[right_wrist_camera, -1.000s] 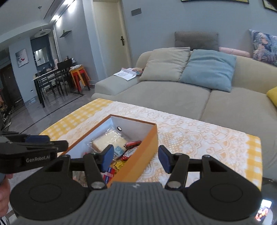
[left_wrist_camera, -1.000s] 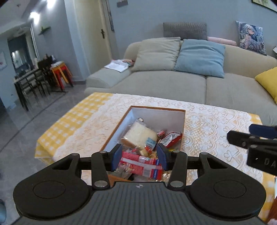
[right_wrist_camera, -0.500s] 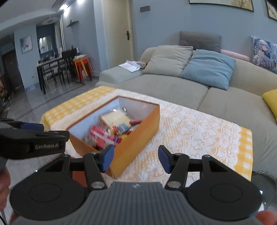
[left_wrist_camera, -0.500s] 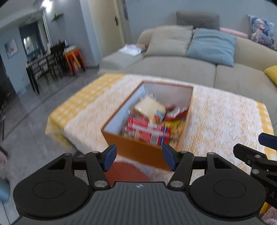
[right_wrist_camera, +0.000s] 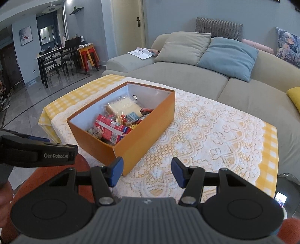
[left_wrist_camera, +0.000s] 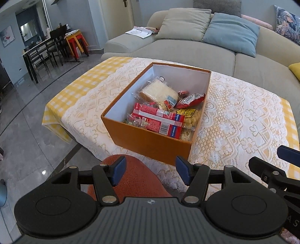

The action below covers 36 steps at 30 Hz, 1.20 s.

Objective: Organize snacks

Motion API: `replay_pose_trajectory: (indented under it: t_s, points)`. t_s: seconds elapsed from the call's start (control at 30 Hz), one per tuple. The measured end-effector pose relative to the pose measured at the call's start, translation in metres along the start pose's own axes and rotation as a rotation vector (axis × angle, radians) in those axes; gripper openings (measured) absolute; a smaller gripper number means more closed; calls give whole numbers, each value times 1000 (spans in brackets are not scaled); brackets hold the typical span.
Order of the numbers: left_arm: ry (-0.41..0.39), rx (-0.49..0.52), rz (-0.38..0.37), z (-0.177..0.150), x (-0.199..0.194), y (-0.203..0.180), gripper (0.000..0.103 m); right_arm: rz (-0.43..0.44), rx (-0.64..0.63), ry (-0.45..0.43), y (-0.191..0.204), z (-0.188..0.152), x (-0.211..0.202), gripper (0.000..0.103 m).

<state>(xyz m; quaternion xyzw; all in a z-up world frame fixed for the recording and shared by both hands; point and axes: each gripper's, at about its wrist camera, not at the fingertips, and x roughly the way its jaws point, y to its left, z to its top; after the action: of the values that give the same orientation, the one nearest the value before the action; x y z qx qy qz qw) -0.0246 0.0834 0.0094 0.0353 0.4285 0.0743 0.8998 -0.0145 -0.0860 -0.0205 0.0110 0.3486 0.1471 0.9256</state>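
left hand-held gripper (left_wrist_camera: pixel 150 173): wide open, empty | right hand-held gripper (right_wrist_camera: pixel 147 172): wide open, empty | near orange box (left_wrist_camera: pixel 150 142)

Both views are evenly lit and sharp, with no motion blur. Soft, cool indoor light fills the room; ceiling lamps (right_wrist_camera: pixel 54 7) glow far ahead and to the left of the fingers (right_wrist_camera: pixel 117 171). The glossy floor (left_wrist_camera: pixel 28 131) left of the fingers shows pale reflections and one small glint. Shadows under the fingers are faint. Fisheye distortion bends the sofa (right_wrist_camera: pixel 187 75) and walls toward dark, vignetted corners.
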Motion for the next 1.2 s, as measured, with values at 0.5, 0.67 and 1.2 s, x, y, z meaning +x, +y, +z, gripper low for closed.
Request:
replay_pose_trajectory:
  t_s: [0.5,0.67,1.2]
  points:
    - [3,10,-3,2,-1,-2,71,-5,15,10,-4,0,4,56]
    - [2,11,-2,2,-1,-3,71,-6,17,10,-4,0,4,56]
    - [4,15,-4,5,-1,-2,71,-14,20,13,-6,0,5,56]
